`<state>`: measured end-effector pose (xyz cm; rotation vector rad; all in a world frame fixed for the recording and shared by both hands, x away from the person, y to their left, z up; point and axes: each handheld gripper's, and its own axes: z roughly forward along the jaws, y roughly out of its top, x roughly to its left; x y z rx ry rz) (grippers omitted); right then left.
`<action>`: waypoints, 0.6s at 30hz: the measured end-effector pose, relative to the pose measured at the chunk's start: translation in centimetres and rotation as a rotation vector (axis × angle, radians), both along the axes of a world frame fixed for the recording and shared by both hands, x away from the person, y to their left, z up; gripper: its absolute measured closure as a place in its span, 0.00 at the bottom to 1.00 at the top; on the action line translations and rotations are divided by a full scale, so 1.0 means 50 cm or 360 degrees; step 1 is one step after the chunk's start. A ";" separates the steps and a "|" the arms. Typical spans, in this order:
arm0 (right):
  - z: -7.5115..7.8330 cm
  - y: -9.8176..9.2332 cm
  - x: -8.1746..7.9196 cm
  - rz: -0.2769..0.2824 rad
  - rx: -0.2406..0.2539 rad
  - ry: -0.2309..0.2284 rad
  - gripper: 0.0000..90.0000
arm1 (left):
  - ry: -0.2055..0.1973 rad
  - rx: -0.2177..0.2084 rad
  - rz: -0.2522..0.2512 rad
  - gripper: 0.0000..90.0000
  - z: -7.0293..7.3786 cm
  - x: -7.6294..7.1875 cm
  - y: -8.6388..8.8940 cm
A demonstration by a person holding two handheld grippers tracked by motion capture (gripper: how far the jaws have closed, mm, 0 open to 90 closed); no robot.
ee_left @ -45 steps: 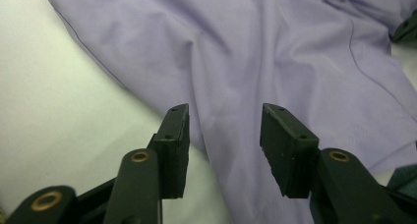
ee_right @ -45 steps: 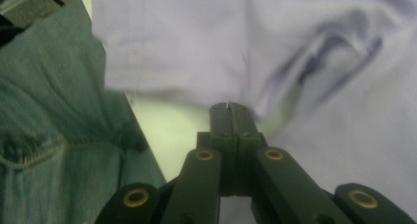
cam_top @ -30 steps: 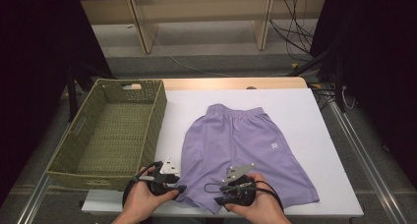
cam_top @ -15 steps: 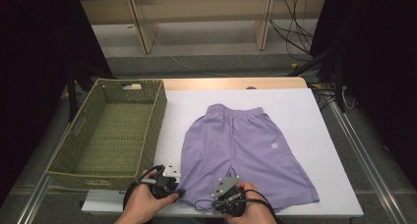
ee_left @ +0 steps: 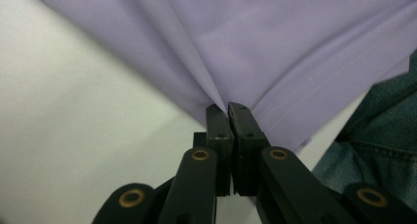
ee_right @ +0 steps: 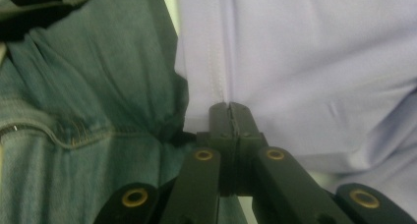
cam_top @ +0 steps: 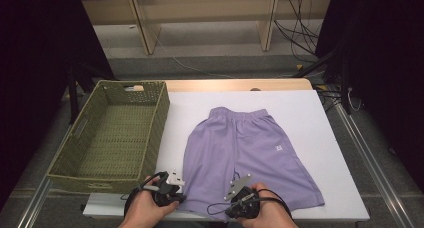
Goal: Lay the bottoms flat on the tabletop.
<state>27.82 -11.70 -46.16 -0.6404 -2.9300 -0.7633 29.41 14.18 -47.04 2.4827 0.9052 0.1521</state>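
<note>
Both my jaws sit clamped on the near hem of the flat lilac cotton shorts [cam_top: 247, 150], lower frame; waistband lies far, upward.

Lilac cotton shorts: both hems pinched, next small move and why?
Probably lift both hems and fold them toward the waistband. The left gripper and right gripper are each shut on the near hem of the lilac cotton shorts, which lie flat on the white table.
</note>
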 end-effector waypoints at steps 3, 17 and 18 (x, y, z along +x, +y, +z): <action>0.001 -0.004 0.000 0.0015 -0.0045 0.0018 1.00 | -0.0015 0.0018 -0.0008 0.97 0.002 -0.010 0.001; 0.012 -0.025 0.004 0.0014 -0.0024 0.0104 0.91 | -0.0139 0.0045 0.0026 0.90 0.015 -0.025 0.013; 0.016 -0.031 0.007 -0.0015 0.0010 0.0087 0.88 | -0.0172 0.0024 0.0028 0.88 0.017 -0.025 0.012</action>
